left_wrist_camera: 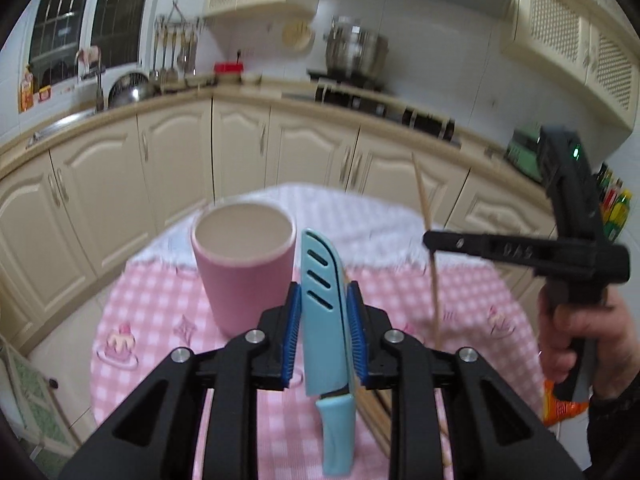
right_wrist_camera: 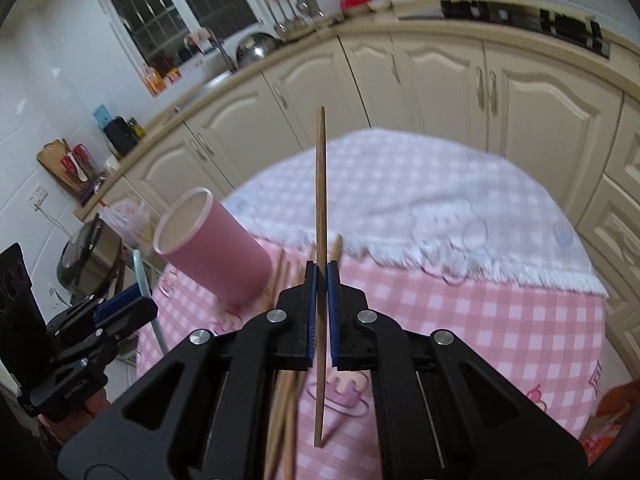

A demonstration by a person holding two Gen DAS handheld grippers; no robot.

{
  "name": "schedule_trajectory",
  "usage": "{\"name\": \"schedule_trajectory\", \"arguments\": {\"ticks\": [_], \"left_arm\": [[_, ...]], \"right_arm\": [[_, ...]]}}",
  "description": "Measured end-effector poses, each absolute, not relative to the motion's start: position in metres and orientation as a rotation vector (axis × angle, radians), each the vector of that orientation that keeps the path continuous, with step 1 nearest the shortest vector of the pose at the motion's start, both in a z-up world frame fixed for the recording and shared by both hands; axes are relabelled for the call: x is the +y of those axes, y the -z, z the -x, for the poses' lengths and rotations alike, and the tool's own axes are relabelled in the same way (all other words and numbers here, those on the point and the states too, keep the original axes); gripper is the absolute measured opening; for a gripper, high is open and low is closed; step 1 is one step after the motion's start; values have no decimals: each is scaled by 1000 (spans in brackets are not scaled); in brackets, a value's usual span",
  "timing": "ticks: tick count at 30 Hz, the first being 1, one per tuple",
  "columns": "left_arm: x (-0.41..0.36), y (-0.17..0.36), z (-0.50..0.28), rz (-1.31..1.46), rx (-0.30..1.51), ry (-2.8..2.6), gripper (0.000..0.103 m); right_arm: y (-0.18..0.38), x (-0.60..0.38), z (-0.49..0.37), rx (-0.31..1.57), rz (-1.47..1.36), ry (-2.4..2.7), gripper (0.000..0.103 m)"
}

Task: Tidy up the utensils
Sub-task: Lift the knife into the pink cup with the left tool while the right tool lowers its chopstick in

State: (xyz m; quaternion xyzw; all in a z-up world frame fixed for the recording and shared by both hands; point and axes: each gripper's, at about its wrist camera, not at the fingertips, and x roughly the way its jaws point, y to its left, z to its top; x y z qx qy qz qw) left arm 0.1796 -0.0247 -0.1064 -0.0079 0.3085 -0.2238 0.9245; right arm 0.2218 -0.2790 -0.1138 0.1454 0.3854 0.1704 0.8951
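Holding a utensil in each hand, the person has both poised over the counter (left_wrist_camera: pixel 472 288) with its pink checked cloth. The left gripper (left_wrist_camera: pixel 324 336) is clenched on a blue sheathed knife (left_wrist_camera: pixel 324 312), tip pointing up and away from the camera, handle hanging below the pads. The right gripper (right_wrist_camera: pixel 321 312) is clamped on a single chopstick (right_wrist_camera: pixel 321 240), gripped near its middle, standing close to upright, so its long axis runs almost straight up and down.

And the target is the pink cup (left_wrist_camera: pixel 245 264), standing upright on the cloth, mouth open and, as far as the left view shows, empty. Here is the relation that counts: from the left gripper the cup sits just ahead and slightly left, very near, its rim about level with the knife's tip. From the right gripper the cup (right_wrist_camera: pixel 208 248) lies off to the left and ahead, noticeably farther. So the left hand looks the nearer of the two, and the knife seems first in line for the drop.

More chopsticks (right_wrist_camera: pixel 286 368) lie loose on the cloth beneath the right gripper, between it and the cup's base.

My read: either utensil needs lifting above the rim, then lowering along its own length. The chopstick is already aligned for that; it only has to travel left. The knife's sheathed end would go in only after tipping it over.
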Motion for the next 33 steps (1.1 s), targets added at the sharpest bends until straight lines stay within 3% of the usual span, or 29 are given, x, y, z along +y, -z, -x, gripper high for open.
{"name": "schedule_trajectory", "arguments": {"ticks": [21, 26, 33], "left_arm": [[9, -30, -183, 49, 285, 439, 22], [17, -38, -201, 63, 280, 406, 22], [15, -4, -231, 74, 377, 392, 22]], "right_arm": [[-14, -221, -257, 422, -249, -513, 6], [-15, -204, -275, 399, -239, -528, 6], [14, -185, -291, 454, -213, -530, 6]]}}
